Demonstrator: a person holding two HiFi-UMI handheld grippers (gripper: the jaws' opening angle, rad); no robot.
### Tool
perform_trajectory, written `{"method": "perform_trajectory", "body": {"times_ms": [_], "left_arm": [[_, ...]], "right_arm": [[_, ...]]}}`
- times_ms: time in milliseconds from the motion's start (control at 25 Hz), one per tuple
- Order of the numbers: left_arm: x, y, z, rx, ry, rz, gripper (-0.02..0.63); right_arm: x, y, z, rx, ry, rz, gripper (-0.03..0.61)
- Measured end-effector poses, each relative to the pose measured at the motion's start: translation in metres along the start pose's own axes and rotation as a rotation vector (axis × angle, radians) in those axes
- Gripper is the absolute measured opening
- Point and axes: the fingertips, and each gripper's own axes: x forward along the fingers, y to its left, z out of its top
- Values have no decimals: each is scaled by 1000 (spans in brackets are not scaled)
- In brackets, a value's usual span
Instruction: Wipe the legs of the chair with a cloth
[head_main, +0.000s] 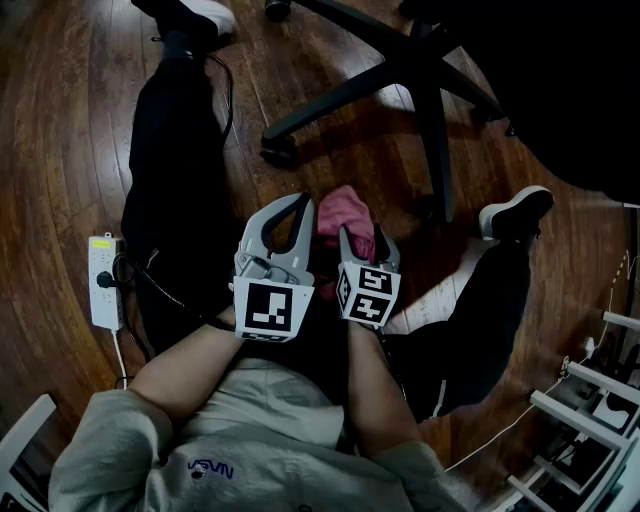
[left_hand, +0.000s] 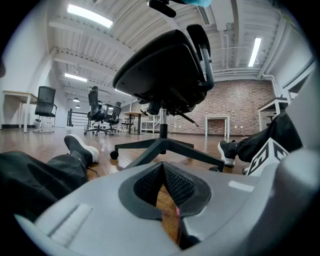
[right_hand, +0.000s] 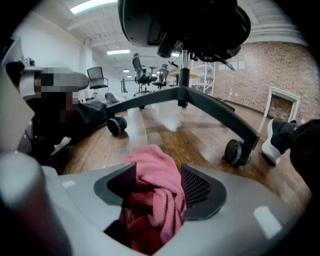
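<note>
Pinching pink cloth (right_hand: 155, 200); sweatshirt (head_main: 262, 448) lettered "NASA"

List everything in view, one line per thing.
office chair: one, black, star base on the floor ahead
cloth: one, pink, bunched between the right gripper's jaws
power strip: one, white, on the floor at the left
floor: one, dark brown wood, under everything
rack: one, white, lower right corner
background chairs: at least three, black, far across the room
brick wall: one, reddish brown, far end
legs: two, black trousers, either side of the chair base
shoes: two, black and white, by the base
left gripper: one, grey, shut, empty
right gripper: one, grey, clamped on the cloth
</note>
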Motion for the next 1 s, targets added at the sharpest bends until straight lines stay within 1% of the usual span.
{"method": "perform_trajectory", "body": {"times_ms": [160,200,280,320,400,440,520,600,680,720,800,880,920,1000], "left_arm": [[-5,11,6,-2,26,6,6],[-4,15,10,3,29,6,6],[2,27,24,12,9,14,6],[7,36,34,18,-11,21,6],[18,56,56,35,-48,39,6],[24,67,66,43,-67,50,6],[32,87,80,52,-94,70,6],[37,98,83,46,-96,79,6],[39,91,76,58,-70,43,6],[38,83,72,84,-55,13,6],[33,72,62,146,-35,-29,6],[25,79,52,173,-14,-16,6],[22,86,49,164,-8,4,6],[20,99,47,115,-11,44,6]], "right_arm": [[14,8,-24,12,132,10,256],[14,12,-26,10,156,22,243],[13,21,-20,8,193,62,109],[11,26,-9,14,188,83,90],[1,32,34,7,117,112,81],[-4,33,63,-22,65,119,80],[-10,36,126,-115,-36,132,81],[-6,36,184,-225,-112,145,81],[8,33,229,-319,-160,154,83],[18,30,246,-360,-178,153,83],[43,24,272,-422,-196,138,84],[73,21,286,-453,-190,108,83],[87,19,286,-463,-174,90,84],[105,20,278,-448,-129,79,86]]}}
